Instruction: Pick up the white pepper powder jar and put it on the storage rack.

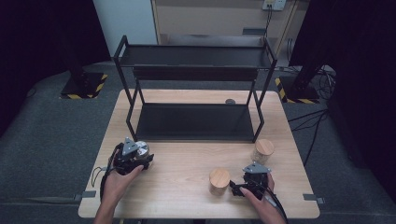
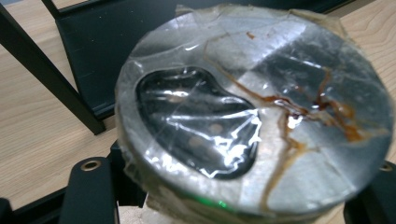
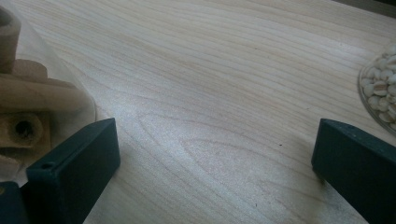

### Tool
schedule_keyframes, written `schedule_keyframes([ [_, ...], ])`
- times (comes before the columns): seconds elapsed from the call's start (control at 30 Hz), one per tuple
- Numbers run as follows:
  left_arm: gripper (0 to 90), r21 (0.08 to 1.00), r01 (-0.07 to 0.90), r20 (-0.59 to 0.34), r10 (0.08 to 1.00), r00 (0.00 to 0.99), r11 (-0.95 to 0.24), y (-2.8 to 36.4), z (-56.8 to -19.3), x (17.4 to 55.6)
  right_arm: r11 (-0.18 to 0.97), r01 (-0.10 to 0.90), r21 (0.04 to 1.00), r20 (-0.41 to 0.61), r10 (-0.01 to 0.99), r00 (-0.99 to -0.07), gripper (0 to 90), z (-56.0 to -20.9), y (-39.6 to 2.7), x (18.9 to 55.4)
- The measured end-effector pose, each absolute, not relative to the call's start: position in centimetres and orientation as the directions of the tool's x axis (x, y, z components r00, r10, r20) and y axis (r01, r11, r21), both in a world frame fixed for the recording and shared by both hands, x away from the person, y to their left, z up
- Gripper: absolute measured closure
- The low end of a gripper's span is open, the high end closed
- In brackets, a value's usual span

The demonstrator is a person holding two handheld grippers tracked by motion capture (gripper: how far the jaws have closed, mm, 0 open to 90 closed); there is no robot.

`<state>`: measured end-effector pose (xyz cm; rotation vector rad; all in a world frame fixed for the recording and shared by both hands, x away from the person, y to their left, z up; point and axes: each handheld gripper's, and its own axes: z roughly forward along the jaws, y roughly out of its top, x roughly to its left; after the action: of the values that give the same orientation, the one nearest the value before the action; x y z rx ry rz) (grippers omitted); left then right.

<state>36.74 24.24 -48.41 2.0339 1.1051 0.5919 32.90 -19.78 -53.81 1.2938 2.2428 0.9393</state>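
- Your left gripper clamped a round, foil-sealed, metal-topped jar near the left edge of the wooden table.
- Your right gripper stood wide on bare wood near the front edge, between a wooden-lidded clear jar and a glass jar of pale grains.

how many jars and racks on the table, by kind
wooden-lid jars: 2
foil-topped jar, held in the left tongs: 1
black two-tier rack: 1
total: 4
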Motion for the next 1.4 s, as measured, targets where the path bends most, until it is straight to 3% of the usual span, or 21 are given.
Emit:
schedule_keyframes([
  [1.4, 29.9, 0.776, 0.509, 0.031, 0.829, 0.558, -0.372, 22.7, -46.8, 38.6, 0.351, 0.608, 0.712, 0.001, 0.865, -0.501, 0.9, -53.8, -19.8, 32.9],
])
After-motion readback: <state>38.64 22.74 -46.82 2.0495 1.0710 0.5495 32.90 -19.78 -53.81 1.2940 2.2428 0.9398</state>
